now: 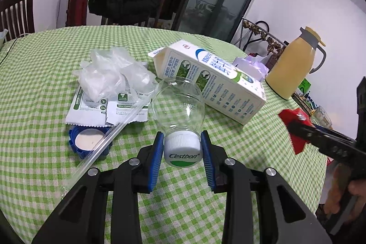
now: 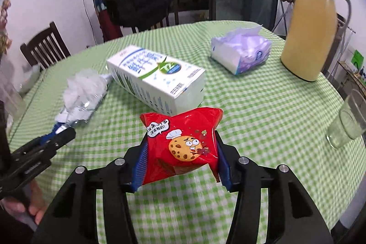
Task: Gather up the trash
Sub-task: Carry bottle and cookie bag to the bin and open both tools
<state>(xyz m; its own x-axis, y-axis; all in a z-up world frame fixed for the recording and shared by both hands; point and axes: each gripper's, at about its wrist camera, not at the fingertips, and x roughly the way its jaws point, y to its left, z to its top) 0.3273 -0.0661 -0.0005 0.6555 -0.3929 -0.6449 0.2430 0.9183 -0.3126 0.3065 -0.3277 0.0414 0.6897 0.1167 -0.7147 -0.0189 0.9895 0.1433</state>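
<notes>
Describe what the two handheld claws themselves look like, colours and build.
Both claws share one build: matte black angular linkage arms with cut-out slots and round silver pivot bolts, ending in blue ribbed pads. The left claw and the right claw look identical. Each sits on a black handle. No cables, markings or sleeves are visible.

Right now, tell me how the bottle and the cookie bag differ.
The bottle is clear, hard plastic with a white cap; the cookie bag is opaque red, soft and crumpled. The left gripper clamps the bottle by its cap only; the right gripper squeezes the cookie bag across its whole body. The bottle looks empty; what the cookie bag holds cannot be seen. Both are gripped above the checked tablecloth.
</notes>
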